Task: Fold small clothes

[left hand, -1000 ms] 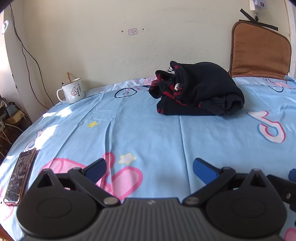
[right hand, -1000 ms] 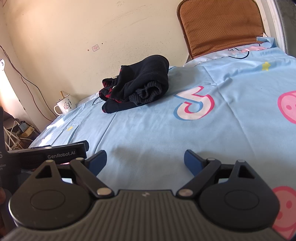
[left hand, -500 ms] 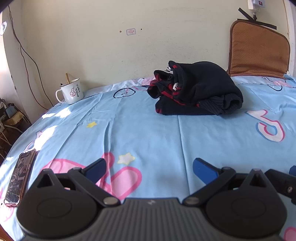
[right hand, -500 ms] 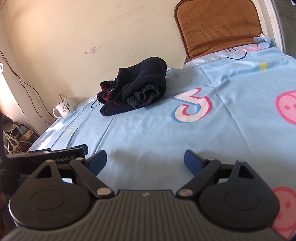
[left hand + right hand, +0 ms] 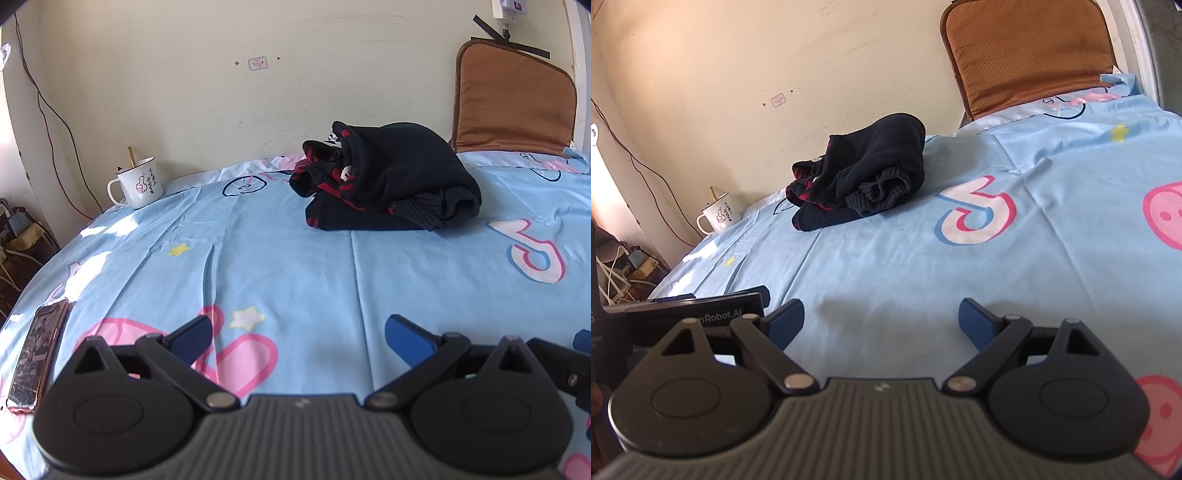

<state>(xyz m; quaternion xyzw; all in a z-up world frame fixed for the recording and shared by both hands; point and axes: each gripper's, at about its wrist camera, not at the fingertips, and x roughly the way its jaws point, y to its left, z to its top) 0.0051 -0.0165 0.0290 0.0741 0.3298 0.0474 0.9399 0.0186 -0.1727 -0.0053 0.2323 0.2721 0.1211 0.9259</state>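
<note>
A small black garment with red stripes [image 5: 388, 177] lies bunched in a heap on the light blue bed sheet [image 5: 295, 266], near the far wall. It also shows in the right wrist view [image 5: 864, 177]. My left gripper [image 5: 297, 338] is open and empty, low over the sheet, well short of the garment. My right gripper [image 5: 881, 321] is open and empty too, beside the left one, whose black body [image 5: 694, 317] shows at its left.
A white enamel mug [image 5: 138, 182] with a stick in it stands at the bed's far left corner. A phone [image 5: 37, 350] lies at the left edge. A brown cushion [image 5: 513, 107] leans on the wall at the far right. Cables and plugs lie off the left side.
Both grippers have drifted slightly; the garment sits a little further left in both views. The jaws stay open and the garment has not moved.
</note>
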